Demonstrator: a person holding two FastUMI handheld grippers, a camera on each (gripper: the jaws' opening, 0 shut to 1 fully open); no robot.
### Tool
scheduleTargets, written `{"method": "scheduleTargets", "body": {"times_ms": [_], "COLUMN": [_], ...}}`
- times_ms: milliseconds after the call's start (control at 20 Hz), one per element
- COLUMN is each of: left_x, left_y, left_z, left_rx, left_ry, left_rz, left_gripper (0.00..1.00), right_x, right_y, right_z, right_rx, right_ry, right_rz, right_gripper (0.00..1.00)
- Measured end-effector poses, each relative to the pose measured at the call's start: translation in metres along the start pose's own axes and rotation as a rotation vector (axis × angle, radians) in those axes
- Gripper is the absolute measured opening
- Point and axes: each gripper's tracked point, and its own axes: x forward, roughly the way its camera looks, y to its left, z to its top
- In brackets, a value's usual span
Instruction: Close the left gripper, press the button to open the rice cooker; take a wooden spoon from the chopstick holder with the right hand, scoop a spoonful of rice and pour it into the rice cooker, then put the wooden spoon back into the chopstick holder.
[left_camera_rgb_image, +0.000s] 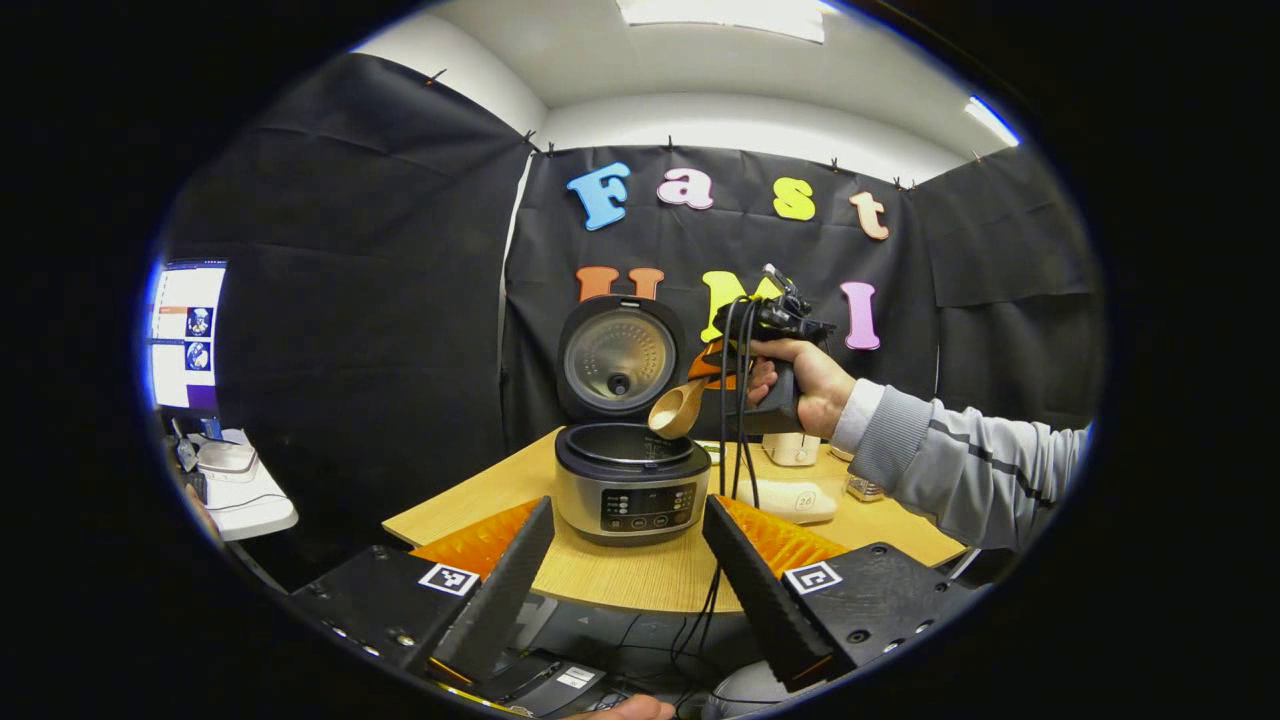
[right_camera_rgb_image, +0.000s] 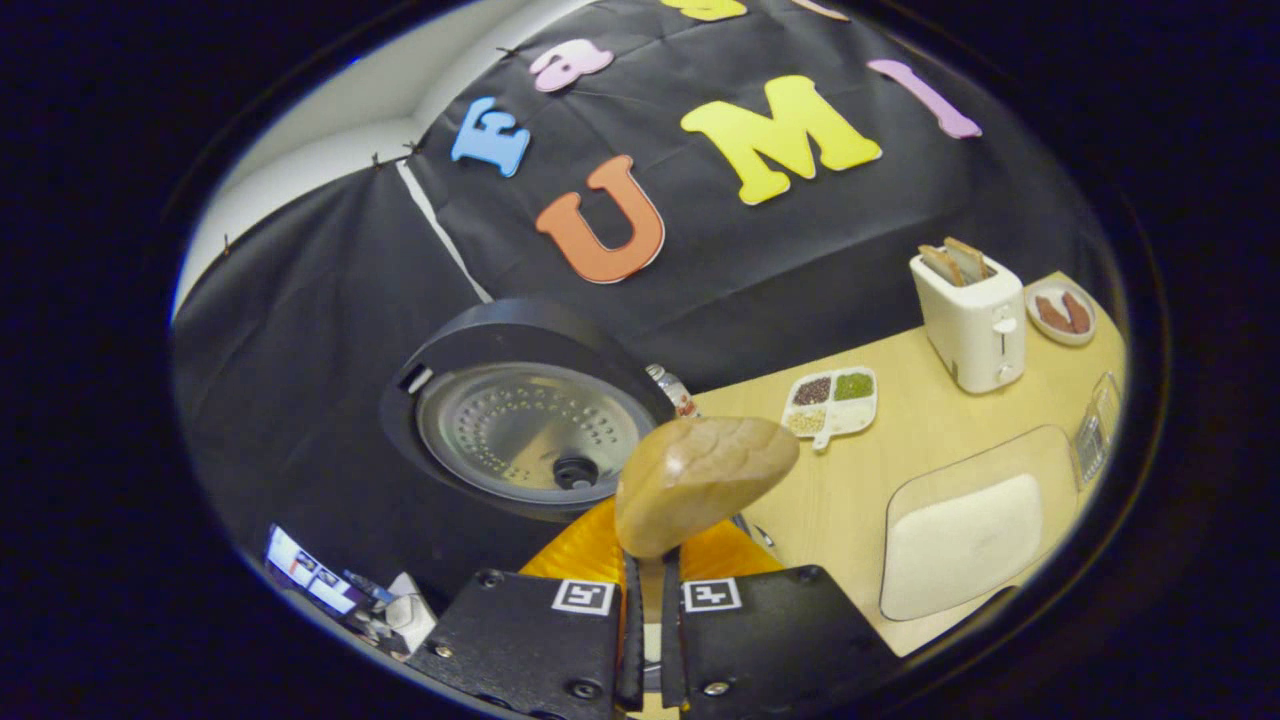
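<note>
While your right tongs (right_camera_rgb_image: 648, 640) pinch the stiff, light spoon (right_camera_rgb_image: 700, 480) by its handle over the cooker (left_camera_rgb_image: 628, 480) (lid up), your left tongs (left_camera_rgb_image: 625, 570) hang spread.

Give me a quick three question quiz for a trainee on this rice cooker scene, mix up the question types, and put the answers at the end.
1. True or false: the rice cooker has its lid shut.
2. What does the right gripper hold? A) a chopstick B) a wooden spoon C) a bowl
3. Fill in: in the left gripper view, the spoon's bowl is tipped over the cooker's open ____.

Key: 1 false, the lid stands open. 2 B, both fingers press on its handle. 3 pot. The left gripper is open and back from the cooker.
</note>
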Motion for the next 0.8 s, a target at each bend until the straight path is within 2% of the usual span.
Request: {"method": "scheduleTargets", "body": {"times_ms": [300,500,800], "left_x": [-0.006,-0.008,-0.006], "left_y": [0.012,0.01,0.004], "left_z": [-0.001,-0.001,-0.002], "left_rx": [-0.019,-0.01,-0.001], "left_ry": [-0.002,-0.004,0.002], "left_rz": [0.011,0.006,-0.006], "left_gripper": [0.94,0.94,0.94], "right_x": [0.01,0.007,-0.001], "right_y": [0.006,0.012,0.027], "right_z": [-0.005,-0.002,-0.005], "right_rx": [-0.178,-0.31,-0.578], "right_ry": [-0.035,-0.063,-0.088], "right_rz": [-0.077,-0.101,-0.117], "right_gripper": [0.12,0.12,0.12]}}
